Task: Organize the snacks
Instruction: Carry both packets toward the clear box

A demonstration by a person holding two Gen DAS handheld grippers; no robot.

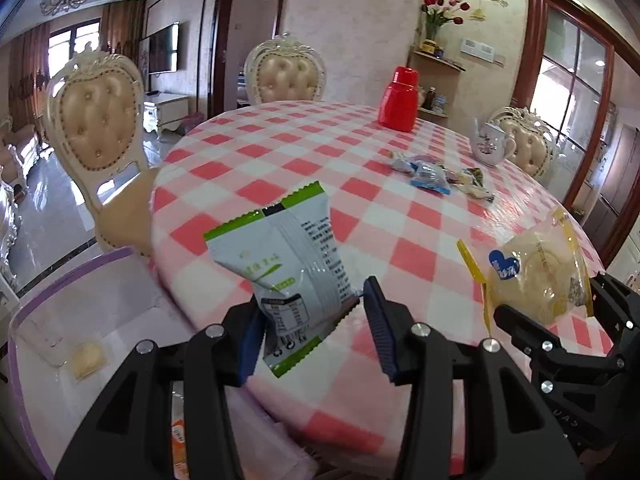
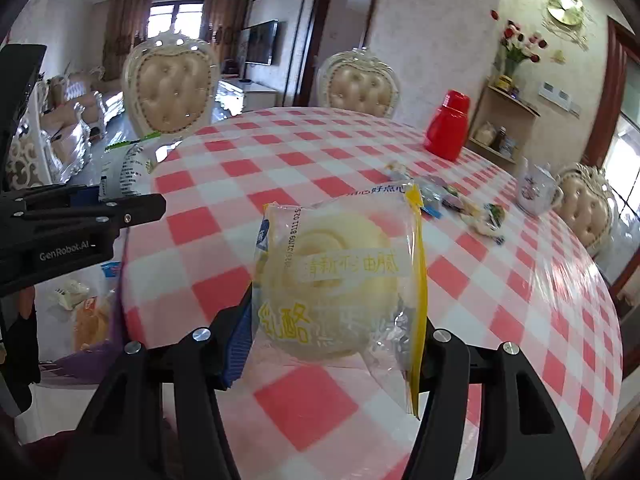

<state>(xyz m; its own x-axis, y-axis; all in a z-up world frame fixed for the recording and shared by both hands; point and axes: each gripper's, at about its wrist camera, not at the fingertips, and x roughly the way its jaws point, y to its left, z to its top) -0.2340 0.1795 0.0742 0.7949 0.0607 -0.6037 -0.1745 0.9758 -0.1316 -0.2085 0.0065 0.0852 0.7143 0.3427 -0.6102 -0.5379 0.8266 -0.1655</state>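
Snack packet point(image 1: 288, 264) in left claw point(image 1: 310, 320)

We've got both tools up in the air and angled downward. Our left hand-held gripper point(image 1: 312, 320) has its jaws partly closed, the two blue ribbed pads point(image 1: 378, 328) pinching a white-and-green snack packet point(image 1: 280, 264) that sticks up and forward out of the jaws. Our right hand-held gripper point(image 2: 332, 344) stands wider, clamped on either side of a clear-wrapped round pastry point(image 2: 336, 280), with its left blue pad point(image 2: 238, 344) flat against the wrapper and the other pad hidden behind it. The two sit side by side, close but apart: from the left one, the right shows just off to its right, at about the same height.
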